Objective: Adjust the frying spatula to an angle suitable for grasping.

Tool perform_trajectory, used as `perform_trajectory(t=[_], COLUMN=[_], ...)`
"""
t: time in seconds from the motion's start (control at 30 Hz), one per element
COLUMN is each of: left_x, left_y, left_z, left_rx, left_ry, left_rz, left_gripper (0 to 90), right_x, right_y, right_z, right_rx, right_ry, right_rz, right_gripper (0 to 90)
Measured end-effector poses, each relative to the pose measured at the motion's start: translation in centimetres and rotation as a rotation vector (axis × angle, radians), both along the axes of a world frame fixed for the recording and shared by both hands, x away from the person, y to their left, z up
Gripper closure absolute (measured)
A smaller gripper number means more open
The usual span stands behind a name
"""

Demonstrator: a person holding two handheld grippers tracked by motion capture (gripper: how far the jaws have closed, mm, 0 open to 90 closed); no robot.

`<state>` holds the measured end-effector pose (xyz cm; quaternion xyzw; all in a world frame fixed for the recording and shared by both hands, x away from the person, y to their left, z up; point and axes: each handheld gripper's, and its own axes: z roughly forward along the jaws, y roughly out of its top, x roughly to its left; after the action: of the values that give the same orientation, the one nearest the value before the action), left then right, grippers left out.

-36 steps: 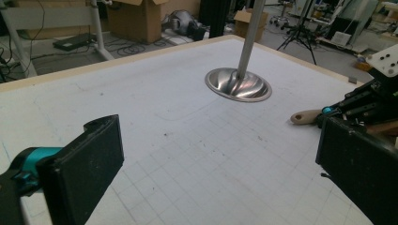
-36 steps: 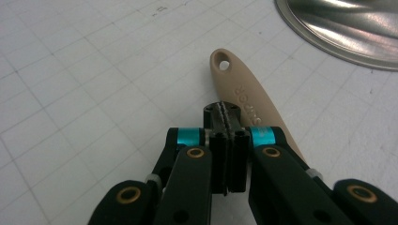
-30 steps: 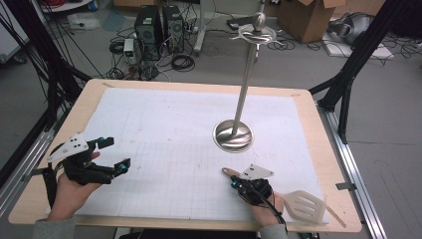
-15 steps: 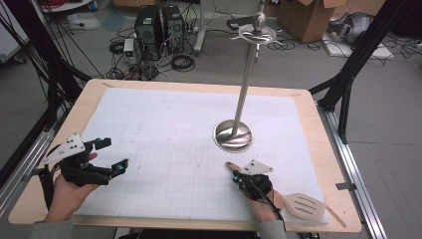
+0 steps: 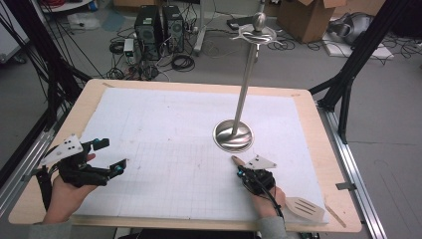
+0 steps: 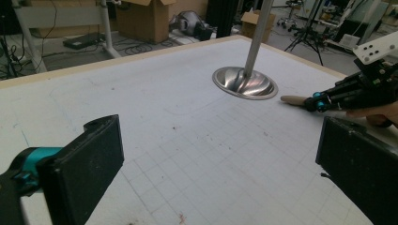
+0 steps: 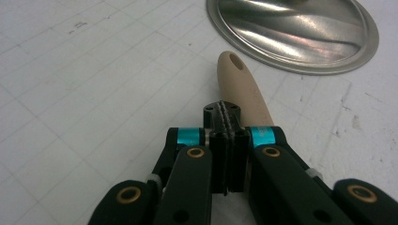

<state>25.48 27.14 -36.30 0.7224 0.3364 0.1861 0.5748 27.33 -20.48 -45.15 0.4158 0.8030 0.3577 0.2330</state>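
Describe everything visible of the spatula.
The spatula looks like pale wood: a slotted flat blade near the table front right corner, a rounded handle with a hole at its end. The handle passes under the shut right tool, its tip pointing at the stand's metal base, just short of it.

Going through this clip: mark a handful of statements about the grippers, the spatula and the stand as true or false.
1. The left gripper has its jaws open. True.
2. The spatula hangs from the top of the stand. False: it lies low by the right gripper, its handle tip pointing at the stand's base.
3. The stand's round base rests on the white gridded mat. True.
4. The right gripper's jaws are spread wide. False: they are shut, pads together.
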Motion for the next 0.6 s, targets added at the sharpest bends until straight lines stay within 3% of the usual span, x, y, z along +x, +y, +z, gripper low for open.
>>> perform_trajectory(t=[0.6], left_x=[-0.12], left_y=[0.35], left_z=[0.02], left_rx=[-0.004], left_ry=[-0.001], left_rz=[0.004], left_gripper=[1.7], right_x=[0.33], right_y=[-0.78], right_z=[-0.01], right_rx=[-0.01], right_ry=[-0.004], right_rz=[-0.067], right_gripper=[90.0])
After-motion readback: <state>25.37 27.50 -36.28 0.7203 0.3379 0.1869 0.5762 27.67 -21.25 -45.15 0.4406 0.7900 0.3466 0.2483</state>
